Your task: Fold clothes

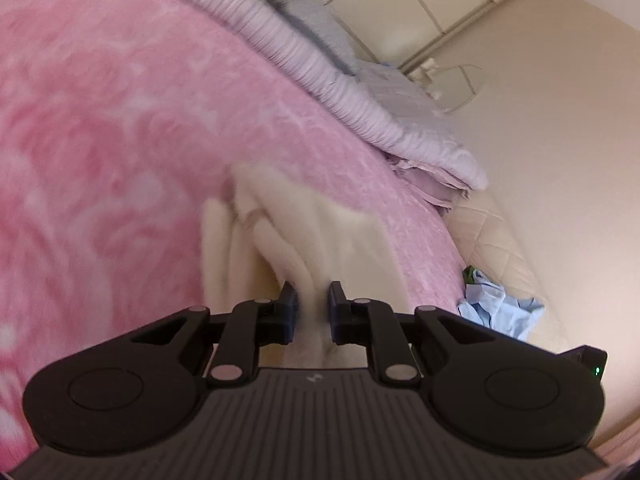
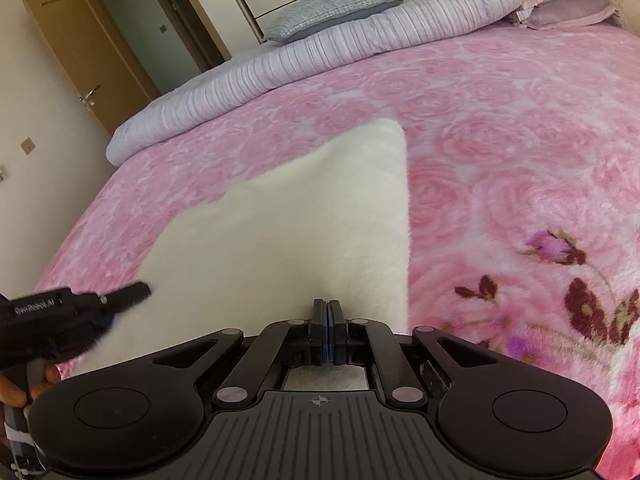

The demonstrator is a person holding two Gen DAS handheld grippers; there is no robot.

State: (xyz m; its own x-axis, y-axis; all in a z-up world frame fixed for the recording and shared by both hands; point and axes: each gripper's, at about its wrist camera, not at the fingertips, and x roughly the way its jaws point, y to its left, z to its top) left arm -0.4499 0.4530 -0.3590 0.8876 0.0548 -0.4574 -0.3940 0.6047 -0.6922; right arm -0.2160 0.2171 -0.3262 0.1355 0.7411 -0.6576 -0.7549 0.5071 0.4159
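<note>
While we hold both tools low over it, the bed (image 2: 500, 128) ranks first: a pink rose-patterned blanket (image 2: 520, 184) covers it, with wide bare room to our right and ahead. Next, a ribbed lilac duvet (image 2: 248, 76) and pillows (image 2: 336, 12) lie along the far edge, well apart from our work.

Then the cream garment (image 2: 304, 232), a fleecy piece spread on the blanket. Its long axis runs straight away from the right claw (image 2: 327, 320), ending in a far corner. Its right edge lies straight; its left edge slants toward the left claw (image 1: 313, 300).

A blue cloth (image 1: 500, 312) lies crumpled beyond the bed's side.

Right claw: jaws pressed together at the garment's near edge, apparently pinching it. Left claw: jaws slightly parted with a bunched cream fold between them, seemingly gripped; blur leaves doubt. Both sit at the near edge, so we judge any fold would travel forward.
</note>
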